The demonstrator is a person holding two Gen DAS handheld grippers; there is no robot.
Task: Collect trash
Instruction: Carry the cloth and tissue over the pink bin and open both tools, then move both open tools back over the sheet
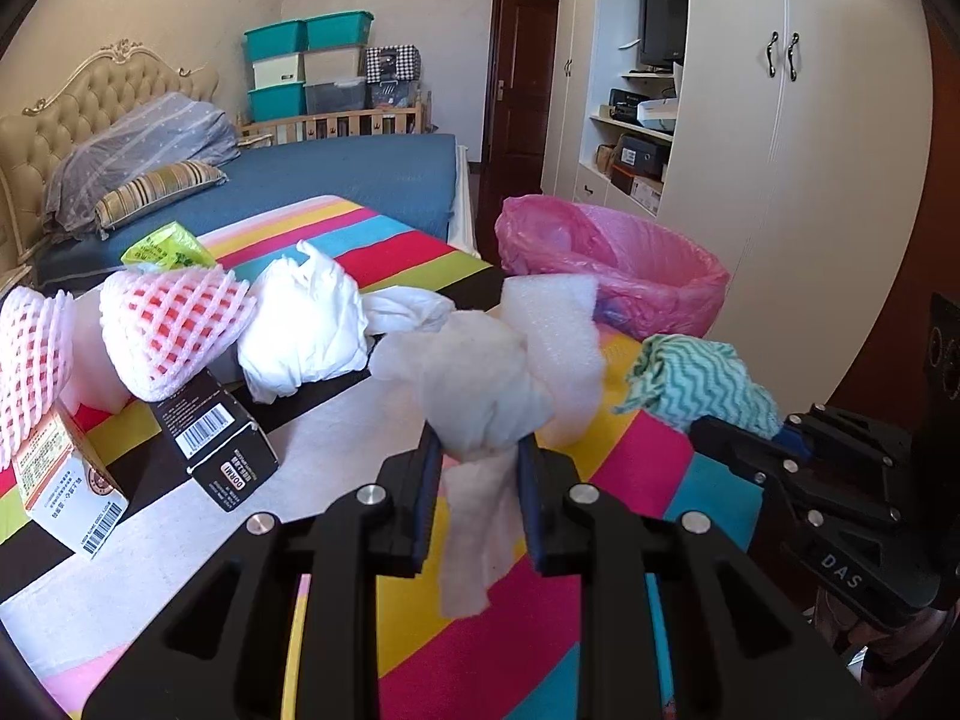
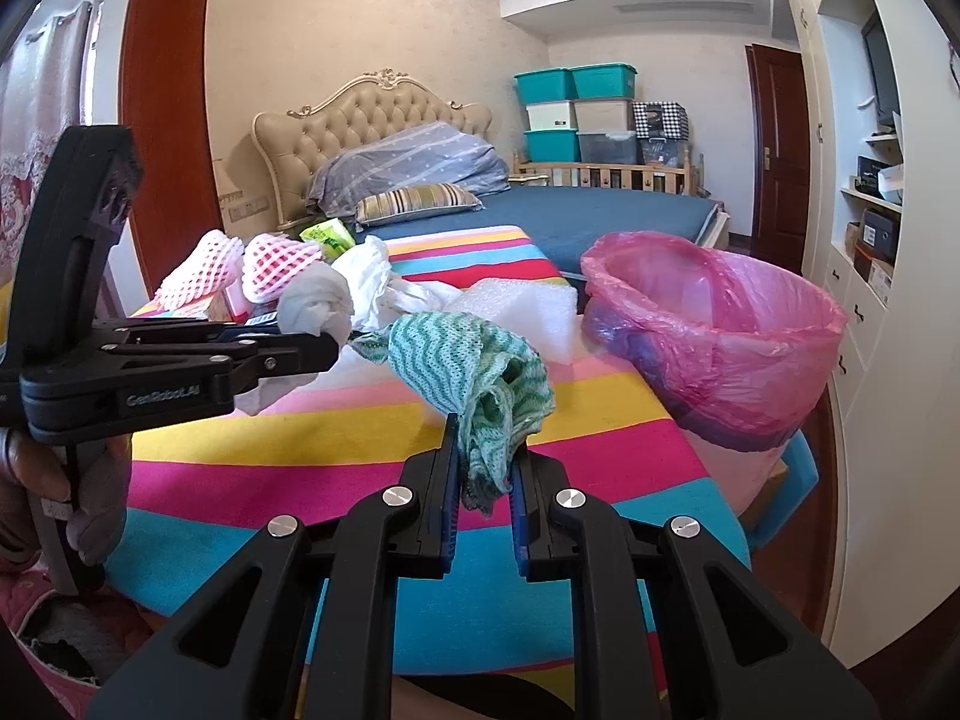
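Note:
My left gripper (image 1: 480, 450) is shut on a crumpled white wipe (image 1: 474, 384) and holds it above the striped table (image 1: 630, 468). It also shows in the right wrist view (image 2: 324, 330) with the wipe (image 2: 315, 303). My right gripper (image 2: 486, 450) is shut on a green wavy cloth (image 2: 480, 372), also seen in the left wrist view (image 1: 696, 384). A bin lined with a pink bag (image 2: 720, 324) stands at the table's right far edge, open and in front of both grippers; it shows in the left wrist view (image 1: 636, 264) too.
On the table lie a white foam sheet (image 1: 558, 312), crumpled white paper (image 1: 306, 324), two pink foam fruit nets (image 1: 168, 324), a black box (image 1: 222, 450), an orange-and-white carton (image 1: 66, 480) and a green wrapper (image 1: 162, 249). A bed (image 2: 600, 210) is behind, a wardrobe (image 1: 810, 150) to the right.

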